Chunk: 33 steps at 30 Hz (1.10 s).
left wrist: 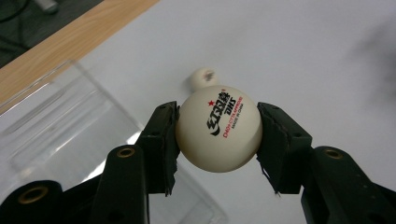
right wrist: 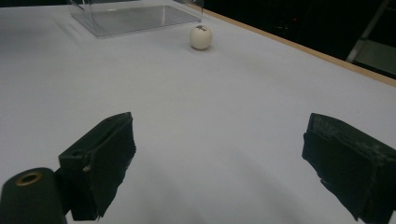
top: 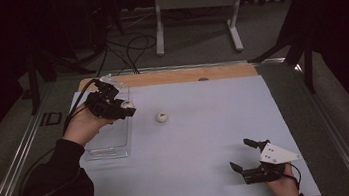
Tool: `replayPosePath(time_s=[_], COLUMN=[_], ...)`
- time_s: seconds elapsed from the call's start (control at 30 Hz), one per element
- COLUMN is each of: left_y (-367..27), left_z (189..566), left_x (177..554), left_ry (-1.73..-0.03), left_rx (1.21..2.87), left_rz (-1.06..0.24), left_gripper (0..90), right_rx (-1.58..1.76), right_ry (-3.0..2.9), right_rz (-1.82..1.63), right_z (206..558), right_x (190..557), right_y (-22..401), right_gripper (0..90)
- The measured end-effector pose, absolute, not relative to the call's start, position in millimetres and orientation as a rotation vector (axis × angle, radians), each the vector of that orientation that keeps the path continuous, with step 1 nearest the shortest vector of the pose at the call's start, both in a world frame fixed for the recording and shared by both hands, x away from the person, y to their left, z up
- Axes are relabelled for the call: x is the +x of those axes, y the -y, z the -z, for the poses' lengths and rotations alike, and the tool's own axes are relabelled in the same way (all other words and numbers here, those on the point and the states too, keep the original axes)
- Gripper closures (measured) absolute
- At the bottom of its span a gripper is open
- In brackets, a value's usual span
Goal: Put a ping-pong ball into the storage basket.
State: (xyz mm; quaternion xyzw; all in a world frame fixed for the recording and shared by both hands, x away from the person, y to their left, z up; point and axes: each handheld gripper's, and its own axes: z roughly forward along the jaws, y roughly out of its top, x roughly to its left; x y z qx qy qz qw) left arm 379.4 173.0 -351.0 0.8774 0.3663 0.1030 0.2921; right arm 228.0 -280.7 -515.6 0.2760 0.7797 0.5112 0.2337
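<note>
I see left gripper (left wrist: 217, 135) clamped on ball (left wrist: 218, 128) above clear tray (top: 109, 136), second ball (top: 162, 116) at its 3 o'clock, right gripper (top: 244, 156) jaws apart over worktop (top: 193, 146)

From above, my worktop (top: 191, 126) is the one evenly lit patch, pale and bluish, while the room beyond sinks into near black and the whole picture is soft and grainy. Through my left claw (left wrist: 217, 135) the held ball (left wrist: 218, 128) is sharp, its print readable, but the far ball (left wrist: 203, 77) and the clear tray (left wrist: 70, 126) blur, with a bright glint beside the jaw. Under my right claw (right wrist: 224, 163) only faint, diffuse shadows lie.
</note>
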Motion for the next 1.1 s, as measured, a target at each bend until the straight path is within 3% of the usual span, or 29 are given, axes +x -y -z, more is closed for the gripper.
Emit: replayPosePath(time_s=[0.43, 1.1], left_y=[-184.5, -197.9], left_z=[368.7, 407.3], left_x=[391.6, 402.3], left_ry=[-1.133, -1.257], left_rx=[2.304, 2.336], left_rz=[-0.319, -0.268], left_gripper=[52.2, 52.2], right_rx=[0.757, 0.758], right_ry=[-2.145, -2.150], right_rz=[-1.401, -1.403], right_z=[515.6, 515.8], right_x=[228.0, 228.0], right_y=[280.8, 281.3], right_gripper=[9.2, 9.2])
